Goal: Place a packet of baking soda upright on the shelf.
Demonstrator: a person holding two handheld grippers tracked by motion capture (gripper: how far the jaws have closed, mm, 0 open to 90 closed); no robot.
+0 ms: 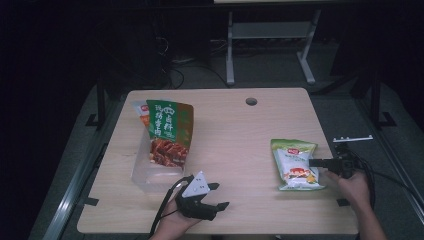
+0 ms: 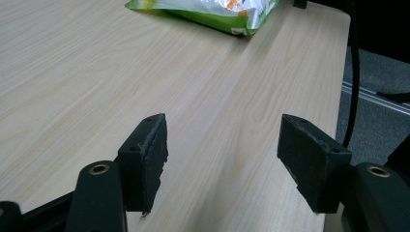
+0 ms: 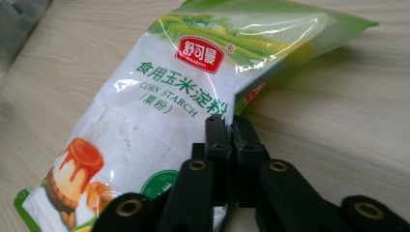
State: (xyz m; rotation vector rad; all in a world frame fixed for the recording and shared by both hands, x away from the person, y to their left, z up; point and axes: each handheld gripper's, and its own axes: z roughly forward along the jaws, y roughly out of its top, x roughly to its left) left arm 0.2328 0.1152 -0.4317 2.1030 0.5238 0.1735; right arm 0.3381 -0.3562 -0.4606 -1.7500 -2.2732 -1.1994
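A green and white corn starch bag [image 1: 295, 165] lies flat on the right side of the wooden table [image 1: 235, 130]. My right gripper [image 1: 314, 162] comes in from the right and is shut on the bag's right edge. In the right gripper view the black jaws [image 3: 231, 123] pinch the side seam of the corn starch bag [image 3: 145, 111]. My left gripper [image 1: 216, 196] hovers near the table's front edge, open and holding nothing. Its two pads [image 2: 150, 154] stand wide apart over bare wood, with the corn starch bag [image 2: 212, 9] farther off.
A clear plastic container [image 1: 142, 175] stands at the left, with a green seasoning bag [image 1: 169, 132] leaning in it and another packet [image 1: 141, 112] behind. A cable hole [image 1: 251, 101] sits near the far edge. Black cables [image 1: 372, 175] trail off the table's right side.
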